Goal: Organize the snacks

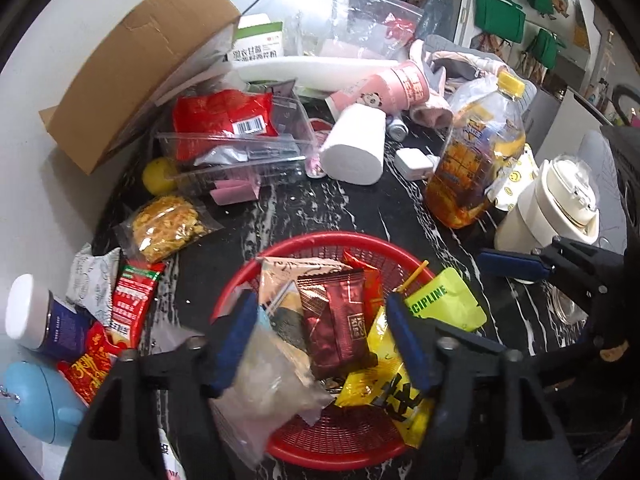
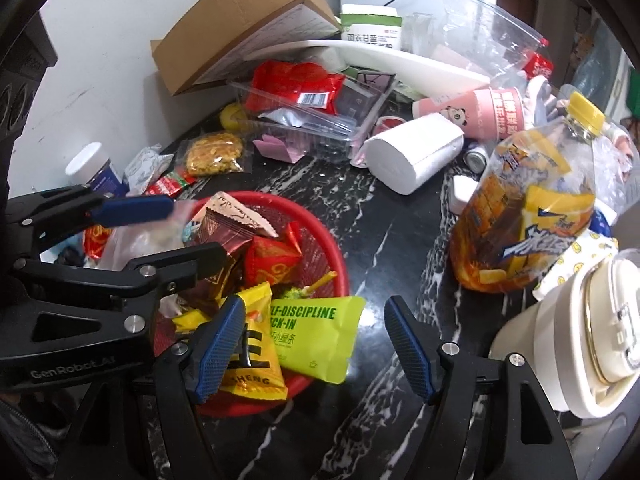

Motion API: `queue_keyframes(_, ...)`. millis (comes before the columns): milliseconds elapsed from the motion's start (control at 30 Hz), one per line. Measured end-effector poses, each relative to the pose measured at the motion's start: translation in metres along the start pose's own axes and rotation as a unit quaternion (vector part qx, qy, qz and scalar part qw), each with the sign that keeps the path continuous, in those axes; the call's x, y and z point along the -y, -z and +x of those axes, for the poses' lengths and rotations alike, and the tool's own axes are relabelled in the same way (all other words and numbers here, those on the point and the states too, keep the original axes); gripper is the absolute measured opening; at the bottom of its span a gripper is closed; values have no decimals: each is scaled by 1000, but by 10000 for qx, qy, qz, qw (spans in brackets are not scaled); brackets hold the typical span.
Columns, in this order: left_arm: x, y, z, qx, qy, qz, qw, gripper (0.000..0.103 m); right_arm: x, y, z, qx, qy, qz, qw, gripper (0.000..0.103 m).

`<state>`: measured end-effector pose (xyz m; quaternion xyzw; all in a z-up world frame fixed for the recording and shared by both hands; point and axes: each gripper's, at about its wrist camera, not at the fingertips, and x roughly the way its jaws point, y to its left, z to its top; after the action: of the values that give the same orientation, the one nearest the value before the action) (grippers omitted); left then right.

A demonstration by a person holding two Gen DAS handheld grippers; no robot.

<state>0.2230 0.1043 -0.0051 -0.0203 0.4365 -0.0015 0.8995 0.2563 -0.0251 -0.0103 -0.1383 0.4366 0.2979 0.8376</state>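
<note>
- Left gripper (image 1: 324, 344): jaws spread wide above the red basket (image 1: 352, 240), a clear bag (image 1: 272, 384) lying between them; whether either pad touches it cannot be told.
- Right gripper (image 2: 314, 346): jaws wide apart and empty, beside the basket's right edge.
- Step in hand, as judged: dropping loose snacks into the basket, which holds several packets already.
- Next move calls for fetching a packet left on the dark counter (image 1: 360, 208), such as the noodle cake (image 1: 168, 226).
- Legible writing: "SELF-DISCIPLINE" on the green pouch (image 2: 316, 340); "GenRobot.AI" on the left gripper's body.
</note>
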Motion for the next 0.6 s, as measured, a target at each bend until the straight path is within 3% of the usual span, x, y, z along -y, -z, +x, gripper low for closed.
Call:
queue_keyframes(300, -3, 2, -14, 156, -89, -95, 9998, 68, 0, 6, -15, 173, 16, 230, 9996, 73)
queue_keyframes(600, -7, 2, -57, 581, -85, -151, 9982, 68, -13, 3, -54, 564, 110, 258, 9980, 73)
